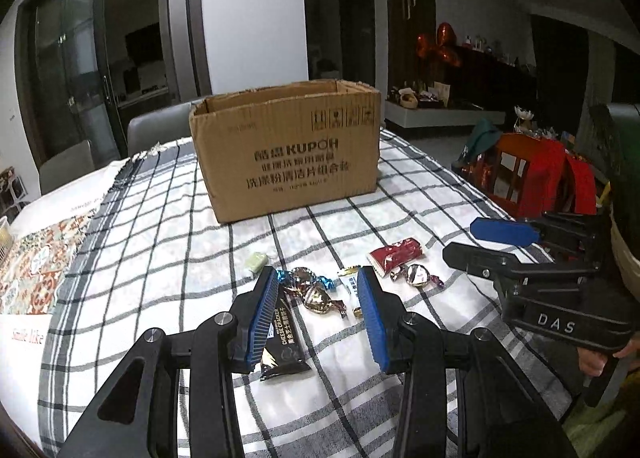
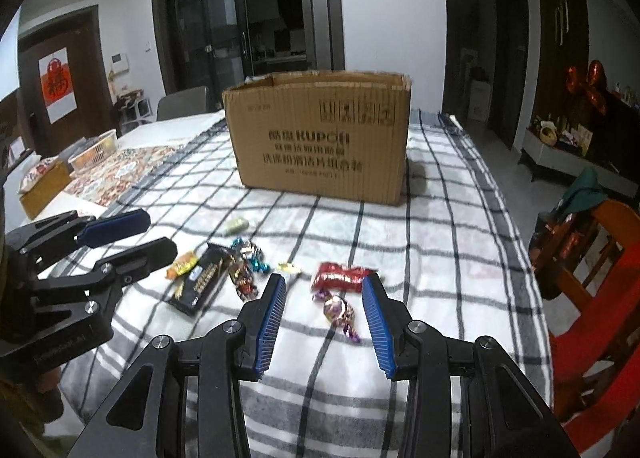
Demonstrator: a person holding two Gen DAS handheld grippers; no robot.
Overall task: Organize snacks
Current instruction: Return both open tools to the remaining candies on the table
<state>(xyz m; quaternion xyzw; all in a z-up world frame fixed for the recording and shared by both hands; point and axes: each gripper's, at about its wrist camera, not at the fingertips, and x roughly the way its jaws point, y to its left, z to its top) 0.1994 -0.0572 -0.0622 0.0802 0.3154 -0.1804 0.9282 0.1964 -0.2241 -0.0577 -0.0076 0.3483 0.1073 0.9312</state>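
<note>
2 hand-held tools hovered side by side over a surface covered in a white cloth with dark grid lines. The left tool had its 2 blue-padded jaws partly apart with nothing gripped; between and just beyond them lay a black cheese cracker packet, a cluster of foil-wrapped candies and a small white sachet. A pale green sweet lay farther ahead, slightly to that tool's left.

The right tool also stood partly open and empty. A purple-and-gold wrapped candy lay on the cloth between its pads, touching neither. Just ahead of its right pad lay a red snack packet. An orange-yellow sweet lay off to its left, beside the black packet.

Well ahead of both tools stood an open brown cardboard box, upright, printed with dark lettering. To the right tool's right, at the surface's edge, stood a red chair.
</note>
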